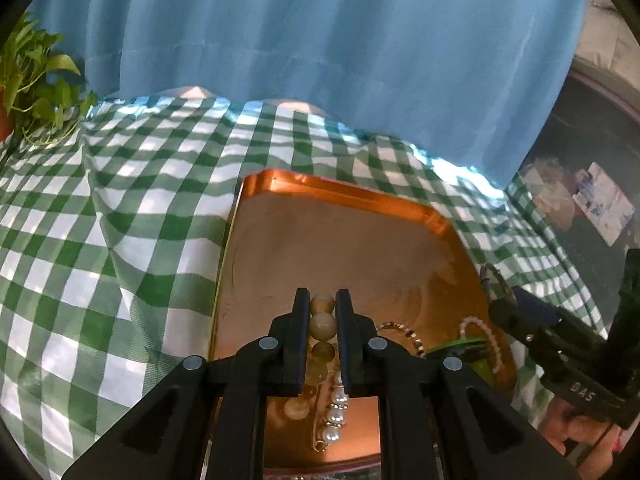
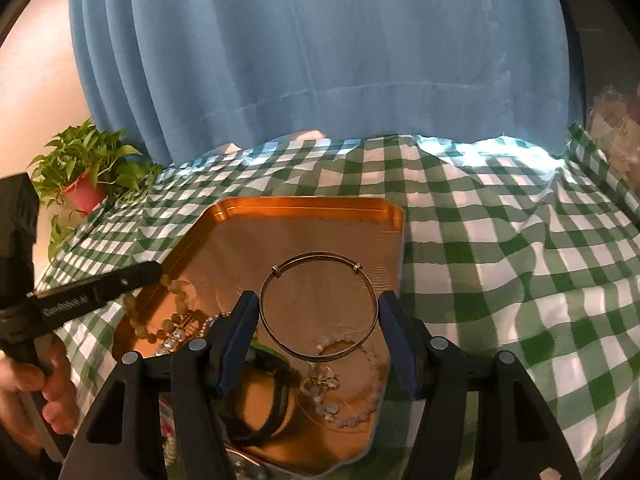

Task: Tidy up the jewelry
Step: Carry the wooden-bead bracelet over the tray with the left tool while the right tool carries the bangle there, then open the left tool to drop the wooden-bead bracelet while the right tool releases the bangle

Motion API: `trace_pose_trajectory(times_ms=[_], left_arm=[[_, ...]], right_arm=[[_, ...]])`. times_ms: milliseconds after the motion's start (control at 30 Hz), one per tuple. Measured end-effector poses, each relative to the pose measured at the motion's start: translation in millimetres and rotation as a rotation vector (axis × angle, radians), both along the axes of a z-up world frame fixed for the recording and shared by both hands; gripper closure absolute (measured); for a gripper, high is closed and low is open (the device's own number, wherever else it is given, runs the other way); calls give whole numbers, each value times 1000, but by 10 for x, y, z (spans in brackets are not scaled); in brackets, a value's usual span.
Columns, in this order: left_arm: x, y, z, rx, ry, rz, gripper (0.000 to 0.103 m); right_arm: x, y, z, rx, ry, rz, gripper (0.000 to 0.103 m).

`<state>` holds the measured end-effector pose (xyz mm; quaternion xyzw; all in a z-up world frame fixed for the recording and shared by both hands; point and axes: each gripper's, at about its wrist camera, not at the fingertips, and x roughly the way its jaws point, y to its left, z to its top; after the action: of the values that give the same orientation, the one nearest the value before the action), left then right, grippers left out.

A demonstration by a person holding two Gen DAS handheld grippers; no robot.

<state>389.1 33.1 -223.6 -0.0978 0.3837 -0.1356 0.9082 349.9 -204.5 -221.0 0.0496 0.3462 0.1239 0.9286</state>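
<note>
left wrist view: the left gripper (image 1: 323, 320) has its two black fingers drawn close together, clamped on a beaded bracelet (image 1: 322, 322) of large amber-tan beads; several beads stand in a line between the pads, and the rest of the strand trails back under the gripper. it hangs over the near part of a copper tray (image 1: 340, 240), which sits on a green-and-white checked tablecloth (image 1: 120, 220). on the tray floor below the fingers lies a pearl strand (image 1: 335, 412), and toward the tray's right edge lie a rhinestone chain (image 1: 404, 334) and a small white bead bracelet (image 1: 486, 340). the right gripper (image 1: 504, 304) enters from the right edge of the tray, holding a thin metal bangle (image 1: 494, 276). a potted plant (image 1: 36, 80) stands at the far left corner of the cloth, with a blue curtain (image 1: 340, 40) behind.

right wrist view: the right gripper (image 2: 318, 316) is spread wide, its two fingers pressing on opposite sides of the thin metal bangle (image 2: 320, 258), which is held up over the middle of the copper tray (image 2: 304, 208). the left gripper (image 2: 156, 270) reaches in over the tray's left edge with the beaded bracelet (image 2: 176, 286) dangling from it. a pale bead bracelet (image 2: 356, 412) and a dark band (image 2: 276, 364) lie at the tray's near edge.
</note>
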Motion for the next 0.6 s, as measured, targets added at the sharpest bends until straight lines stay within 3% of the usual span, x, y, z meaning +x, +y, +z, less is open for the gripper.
trace_pose_trajectory(times_ms=[400,600], left_arm=[[115,-29,-244,87,110,29,90],[89,-79,-247,127,98,30,89]], right_arm=[[68,41,-142,-21,69,-18,46],[59,34,-162,-19,77,-15,46]])
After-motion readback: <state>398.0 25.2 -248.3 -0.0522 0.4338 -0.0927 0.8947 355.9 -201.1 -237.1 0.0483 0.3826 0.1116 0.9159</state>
